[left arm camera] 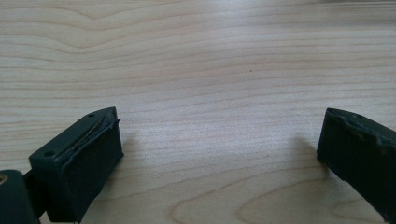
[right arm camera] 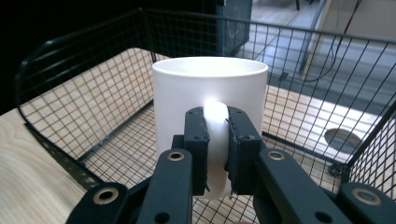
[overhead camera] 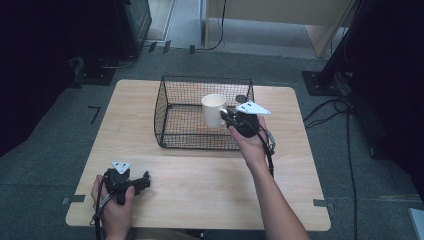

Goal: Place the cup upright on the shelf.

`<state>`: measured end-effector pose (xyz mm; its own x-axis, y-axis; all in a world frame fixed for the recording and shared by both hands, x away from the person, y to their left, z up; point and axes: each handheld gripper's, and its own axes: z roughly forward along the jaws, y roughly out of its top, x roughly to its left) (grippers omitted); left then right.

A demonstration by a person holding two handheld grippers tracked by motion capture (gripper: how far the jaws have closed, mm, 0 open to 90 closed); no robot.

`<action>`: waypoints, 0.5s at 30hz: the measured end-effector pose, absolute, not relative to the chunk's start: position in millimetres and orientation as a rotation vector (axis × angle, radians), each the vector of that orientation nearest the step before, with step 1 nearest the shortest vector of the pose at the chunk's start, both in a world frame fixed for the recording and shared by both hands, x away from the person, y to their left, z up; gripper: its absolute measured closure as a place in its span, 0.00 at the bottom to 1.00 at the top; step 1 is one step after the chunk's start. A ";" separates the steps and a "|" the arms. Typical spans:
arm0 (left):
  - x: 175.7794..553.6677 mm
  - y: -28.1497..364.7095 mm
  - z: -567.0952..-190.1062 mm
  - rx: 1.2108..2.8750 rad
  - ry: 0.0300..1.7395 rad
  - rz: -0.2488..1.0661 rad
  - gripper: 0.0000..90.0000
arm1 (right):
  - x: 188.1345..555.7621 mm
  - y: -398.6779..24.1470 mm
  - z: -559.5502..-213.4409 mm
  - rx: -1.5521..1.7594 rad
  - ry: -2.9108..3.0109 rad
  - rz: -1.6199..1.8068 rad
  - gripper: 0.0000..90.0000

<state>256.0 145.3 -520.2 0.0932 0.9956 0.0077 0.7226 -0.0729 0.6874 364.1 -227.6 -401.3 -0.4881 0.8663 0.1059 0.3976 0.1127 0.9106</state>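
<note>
**White mug pinched by its handle over the wire basket**

The right claw (right arm camera: pixel 216 154) has both jaws clamped tight on the handle of a white mug (right arm camera: pixel 210 100), so the handle sits squeezed between the pads. The mug stands upright, long axis vertical, open mouth up, with its handle pointing back toward the person's right hand (overhead camera: pixel 252 142). It's inside the black wire basket (overhead camera: pixel 172 107), toward the right side; whether its base touches the basket floor or hangs just above it can't be told.

The left claw (left arm camera: pixel 219 154) is gaping wide with nothing between its jaws, just bare wood grain under it. It sits low at the near left corner of the desk (overhead camera: pixel 200 185), well apart from the basket, gripped in the left hand (overhead camera: pixel 112 207).

The desk is light wood with rounded corners, on grey carpet, with cables trailing off to the right. The right forearm reaches diagonally across the desk to the basket.
</note>
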 end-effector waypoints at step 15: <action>256.0 145.3 -520.2 1.853 1.681 0.678 0.00 | 379.8 -215.7 -422.9 1.267 2.002 1.265 0.90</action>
<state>256.0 145.3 -520.2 0.0937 0.9956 0.0080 0.7225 -0.0735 0.6875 379.8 -215.7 -422.9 -0.4754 0.8747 0.0940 0.4601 0.1562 0.8740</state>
